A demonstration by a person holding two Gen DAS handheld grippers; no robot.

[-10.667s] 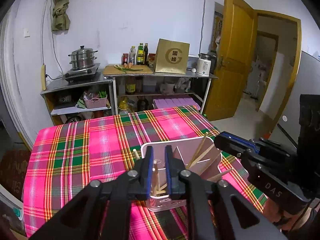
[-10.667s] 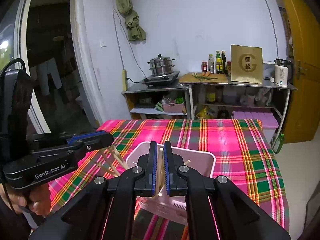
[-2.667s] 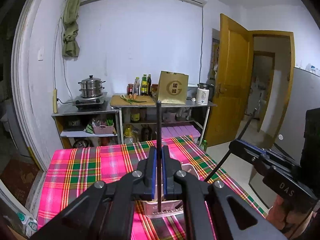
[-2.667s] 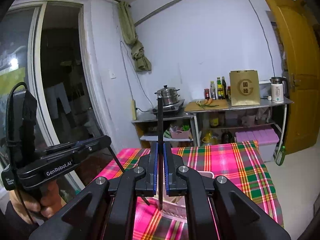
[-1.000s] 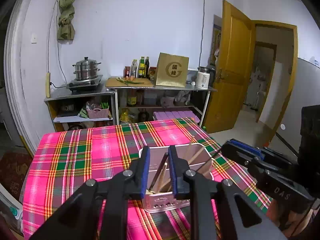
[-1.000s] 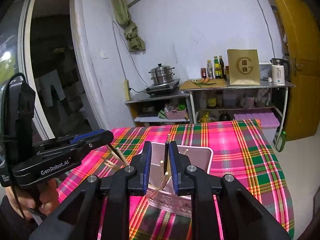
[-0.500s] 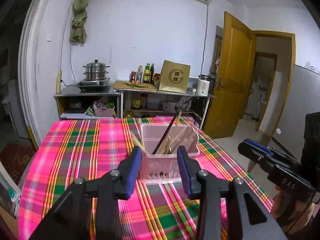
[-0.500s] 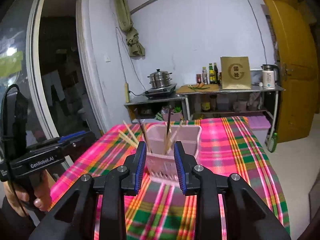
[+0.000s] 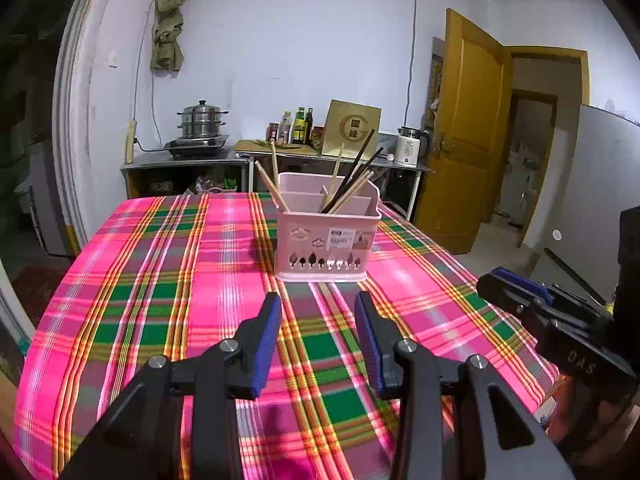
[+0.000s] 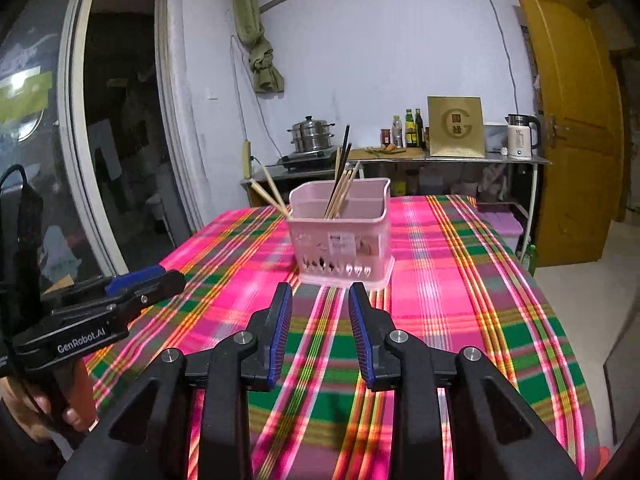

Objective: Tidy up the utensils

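Note:
A pink utensil basket (image 9: 326, 236) (image 10: 344, 236) with dividers stands on the plaid-covered table (image 9: 160, 280) (image 10: 460, 280). Wooden chopsticks (image 9: 272, 184) (image 10: 266, 192) lean out of its left compartment. More wooden ones and two black chopsticks (image 9: 356, 168) (image 10: 344, 148) stand in the middle one. My left gripper (image 9: 318, 308) hangs open and empty above the cloth, well short of the basket. My right gripper (image 10: 319, 300) is likewise open and empty in front of it. Each gripper shows at the edge of the other's view: the right gripper (image 9: 516, 292), the left gripper (image 10: 148, 280).
Behind the table stand metal shelves (image 9: 192, 164) with a steamer pot (image 9: 202, 118), bottles (image 9: 300, 126), a gold box (image 9: 352, 128) and a kettle (image 9: 410, 146). A yellow door (image 9: 468, 128) stands open at the right. A hand (image 10: 52, 404) holds the left gripper.
Both grippers let go of their black chopsticks, which now stand in the basket. Their jaws widened, and both drew back and lower, so the basket looks farther off.

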